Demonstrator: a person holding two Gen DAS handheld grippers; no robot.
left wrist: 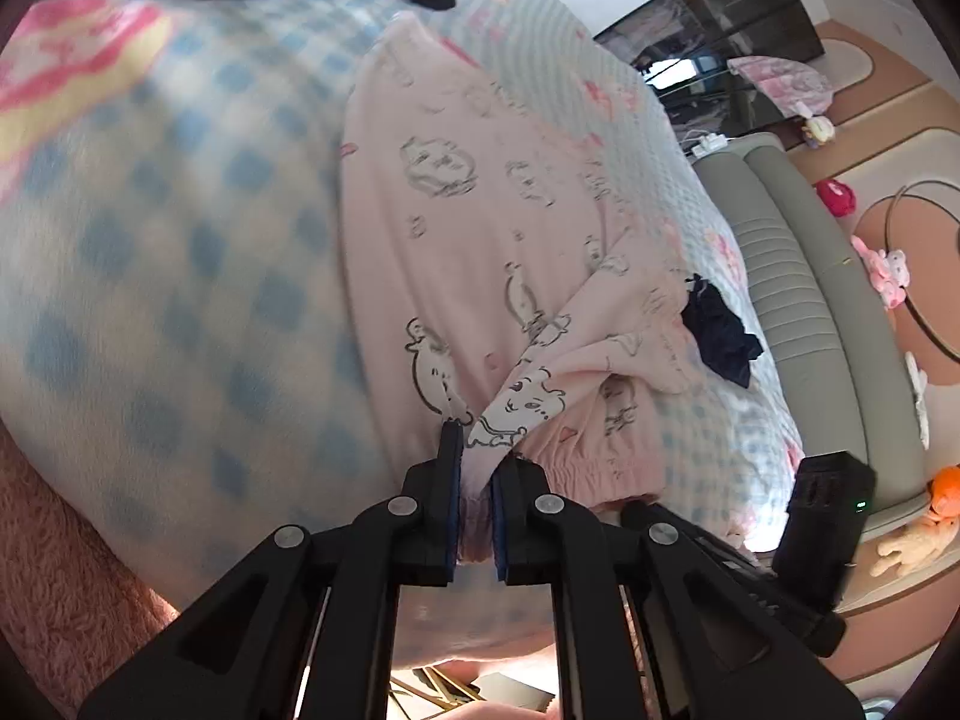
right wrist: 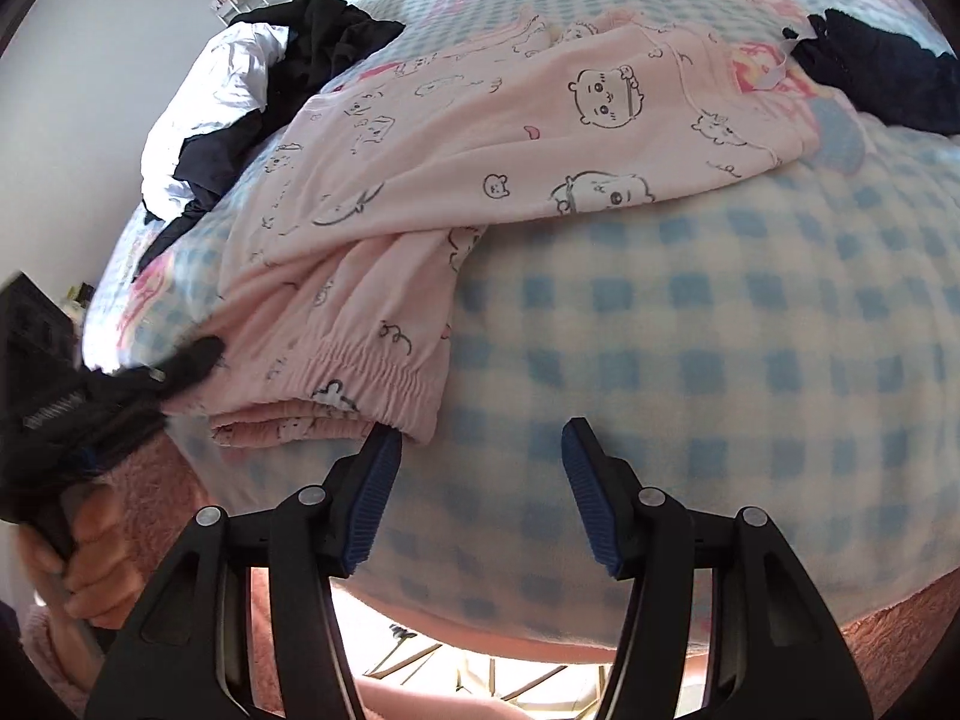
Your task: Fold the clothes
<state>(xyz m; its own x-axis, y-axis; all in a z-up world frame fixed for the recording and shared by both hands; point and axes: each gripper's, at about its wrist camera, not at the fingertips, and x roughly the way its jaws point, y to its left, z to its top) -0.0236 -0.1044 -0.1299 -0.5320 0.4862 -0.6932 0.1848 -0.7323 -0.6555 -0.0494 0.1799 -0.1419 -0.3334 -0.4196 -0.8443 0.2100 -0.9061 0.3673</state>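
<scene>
The left hand-held gripper (left wrist: 477, 468) is pinching the gathered waistband edge of the pink pajama pants (left wrist: 480, 228), which are lying stretched away from it across the blue-checked blanket (left wrist: 180, 252) on the bed. The right hand-held gripper (right wrist: 480, 468) is hovering with jaws apart, its left pad just beside the waistband corner of the pants.

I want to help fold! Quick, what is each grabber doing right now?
Left gripper: shut on the pink pajama pants, at the waistband end.
Right gripper: open, holding nothing, beside the waistband over the checked blanket.
</scene>
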